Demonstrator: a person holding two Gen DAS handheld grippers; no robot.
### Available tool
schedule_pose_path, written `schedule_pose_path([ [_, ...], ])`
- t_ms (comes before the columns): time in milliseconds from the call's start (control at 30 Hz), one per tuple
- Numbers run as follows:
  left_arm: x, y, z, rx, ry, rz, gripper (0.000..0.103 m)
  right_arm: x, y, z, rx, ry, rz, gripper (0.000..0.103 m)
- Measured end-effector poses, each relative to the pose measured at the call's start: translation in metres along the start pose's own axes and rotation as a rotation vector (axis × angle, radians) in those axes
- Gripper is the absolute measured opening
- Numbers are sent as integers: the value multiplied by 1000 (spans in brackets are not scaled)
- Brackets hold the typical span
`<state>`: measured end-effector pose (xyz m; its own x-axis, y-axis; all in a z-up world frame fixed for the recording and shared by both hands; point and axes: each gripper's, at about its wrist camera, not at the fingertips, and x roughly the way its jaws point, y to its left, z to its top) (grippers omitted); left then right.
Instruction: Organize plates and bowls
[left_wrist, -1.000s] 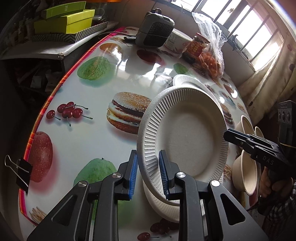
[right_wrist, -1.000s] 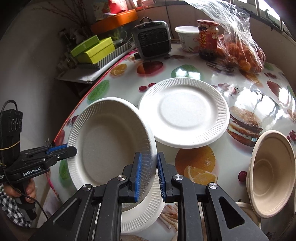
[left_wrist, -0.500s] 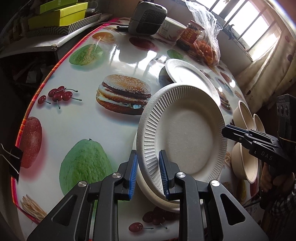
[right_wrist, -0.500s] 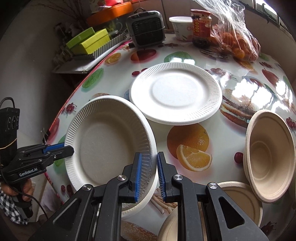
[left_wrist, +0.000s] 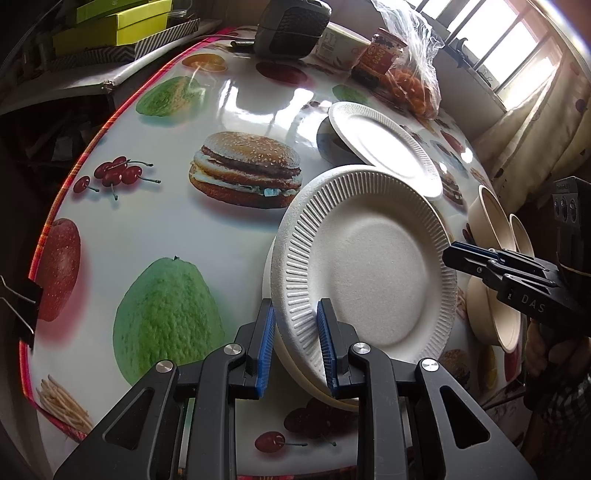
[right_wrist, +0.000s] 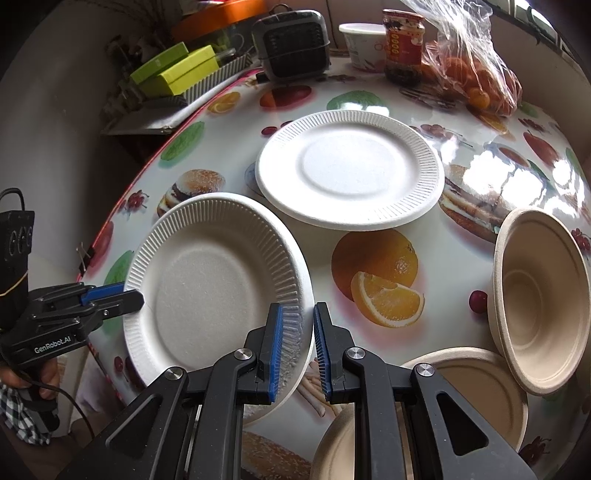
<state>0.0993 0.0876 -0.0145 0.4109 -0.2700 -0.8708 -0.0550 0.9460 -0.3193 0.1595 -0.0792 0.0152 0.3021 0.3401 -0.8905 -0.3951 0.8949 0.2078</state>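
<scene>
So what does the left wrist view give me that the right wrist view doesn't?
Left wrist only: a second plate under the held plate, and the window. Right wrist only: the bowls' open insides and the orange print. Both: the far white plate, the heater, and the left gripper and right gripper straddling opposite rims of the held plate.
</scene>
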Motion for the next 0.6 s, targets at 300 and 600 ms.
schedule_pose_path([
  [300,3,-1,2,-4,4,12,24,5,1,0,-7,16,-10,17],
  [600,3,-2,1,-1,5,18,24,7,1,-1,-4,20,-10,17],
])
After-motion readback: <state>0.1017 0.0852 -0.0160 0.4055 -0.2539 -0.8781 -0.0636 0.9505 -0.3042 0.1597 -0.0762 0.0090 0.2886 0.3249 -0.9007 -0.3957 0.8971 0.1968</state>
